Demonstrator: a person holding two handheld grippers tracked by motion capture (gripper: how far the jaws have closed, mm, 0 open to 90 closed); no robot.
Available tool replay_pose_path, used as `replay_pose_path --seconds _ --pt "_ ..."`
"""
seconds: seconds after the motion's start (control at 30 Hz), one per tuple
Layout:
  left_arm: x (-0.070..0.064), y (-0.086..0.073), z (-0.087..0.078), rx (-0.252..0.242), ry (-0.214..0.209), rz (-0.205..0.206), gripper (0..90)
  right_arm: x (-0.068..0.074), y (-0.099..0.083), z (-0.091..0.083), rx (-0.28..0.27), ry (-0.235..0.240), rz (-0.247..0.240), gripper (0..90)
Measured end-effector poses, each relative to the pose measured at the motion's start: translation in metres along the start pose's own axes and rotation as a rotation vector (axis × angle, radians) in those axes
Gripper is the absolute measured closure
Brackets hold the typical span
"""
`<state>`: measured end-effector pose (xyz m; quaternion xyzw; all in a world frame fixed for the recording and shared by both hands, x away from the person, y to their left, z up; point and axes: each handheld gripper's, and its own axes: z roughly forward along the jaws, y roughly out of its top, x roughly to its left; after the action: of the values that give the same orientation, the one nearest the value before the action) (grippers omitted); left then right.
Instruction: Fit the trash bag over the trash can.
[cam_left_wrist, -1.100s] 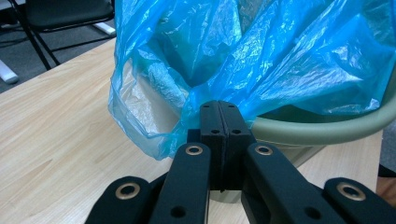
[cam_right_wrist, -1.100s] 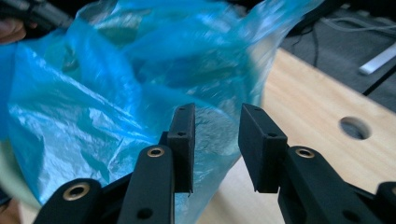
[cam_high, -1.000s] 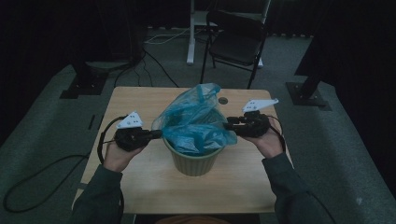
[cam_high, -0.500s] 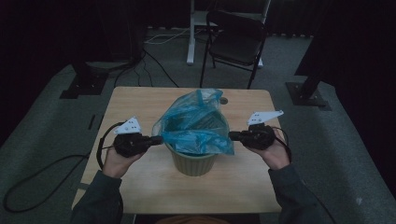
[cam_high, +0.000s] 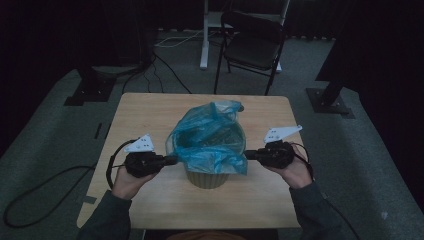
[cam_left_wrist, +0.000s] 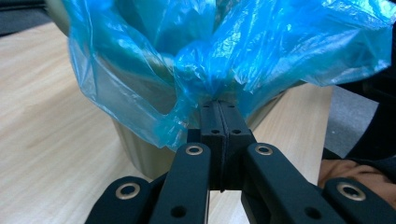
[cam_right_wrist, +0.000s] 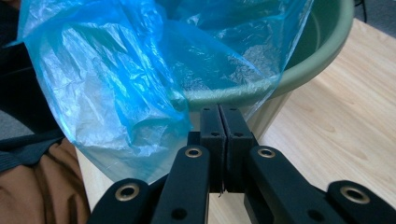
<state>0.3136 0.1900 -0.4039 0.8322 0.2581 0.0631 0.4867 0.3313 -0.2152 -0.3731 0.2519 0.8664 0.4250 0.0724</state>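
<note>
High view: the green bin (cam_high: 206, 176) stands at the table (cam_high: 150, 115) centre. Left claw (cam_high: 170, 160), at the bin's 9 o'clock, is clenched on the blue bag (cam_high: 210, 135); right claw (cam_high: 248, 155), at 3 o'clock, grasps the bag's opposite edge.

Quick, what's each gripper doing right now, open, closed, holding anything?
Left gripper: closed, pinching the blue bag at the bin's side.
Right gripper: closed, pinching the blue bag's edge on the opposite side.

Dark room, grey carpet (cam_high: 55, 140), black chair (cam_high: 252, 42)
</note>
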Motion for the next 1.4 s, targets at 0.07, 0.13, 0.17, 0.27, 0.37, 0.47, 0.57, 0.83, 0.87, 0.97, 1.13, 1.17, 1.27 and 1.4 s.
replay_pose_path --seconds 0.07,0.13,0.17,0.27,0.37,0.47,0.57,0.83,0.87,0.97,1.13,1.17,1.27,1.4 --pt "0.0 -0.001 0.005 0.006 -0.011 -0.001 90.0 0.001 -0.001 0.001 0.009 0.004 -0.004 89.2" --pt "0.0 -0.001 0.009 0.007 -0.02 -0.005 90.0 0.002 -0.002 0.002 0.012 0.006 -0.005 89.2" --pt "0.0 -0.002 0.011 0.006 -0.028 -0.009 90.0 0.002 -0.002 0.002 0.01 0.008 -0.004 89.2" --pt "0.002 -0.003 0.015 0.008 -0.043 -0.018 90.0 0.001 -0.003 0.003 0.011 0.011 -0.004 89.4" --pt "0.005 -0.01 0.023 0.017 -0.058 -0.042 90.0 0.001 -0.005 0.009 0.034 0.008 -0.011 89.9" --pt "0.005 -0.012 0.025 0.023 -0.06 -0.046 90.0 0.001 -0.006 0.013 0.041 0.009 -0.007 90.0" --pt "0.006 -0.014 0.026 0.027 -0.057 -0.052 90.0 -0.002 -0.007 0.018 0.05 -0.004 -0.002 90.0" --pt "0.006 -0.013 0.02 0.005 -0.044 -0.043 90.0 -0.002 -0.005 -0.007 -0.037 -0.032 0.022 78.5" --pt "0.006 -0.013 0.019 0.003 -0.041 -0.042 90.0 -0.002 -0.005 -0.013 -0.053 -0.051 0.027 75.0" --pt "0.005 -0.011 0.02 0.0 -0.037 -0.038 90.0 -0.003 -0.004 -0.027 -0.105 -0.078 0.046 71.1" --pt "0.003 -0.008 0.023 0.0 -0.041 -0.031 89.9 -0.002 0.001 -0.041 -0.174 -0.081 0.051 68.2" --pt "0.003 -0.008 0.023 -0.001 -0.041 -0.032 89.9 0.0 0.003 -0.041 -0.184 -0.069 0.04 67.3" --pt "0.002 -0.006 0.027 -0.001 -0.043 -0.03 89.8 0.005 0.008 -0.035 -0.183 -0.044 0.021 66.3" --pt "0.0 -0.004 0.03 -0.001 -0.043 -0.021 89.7 0.009 0.012 -0.026 -0.178 -0.015 -0.002 61.0"
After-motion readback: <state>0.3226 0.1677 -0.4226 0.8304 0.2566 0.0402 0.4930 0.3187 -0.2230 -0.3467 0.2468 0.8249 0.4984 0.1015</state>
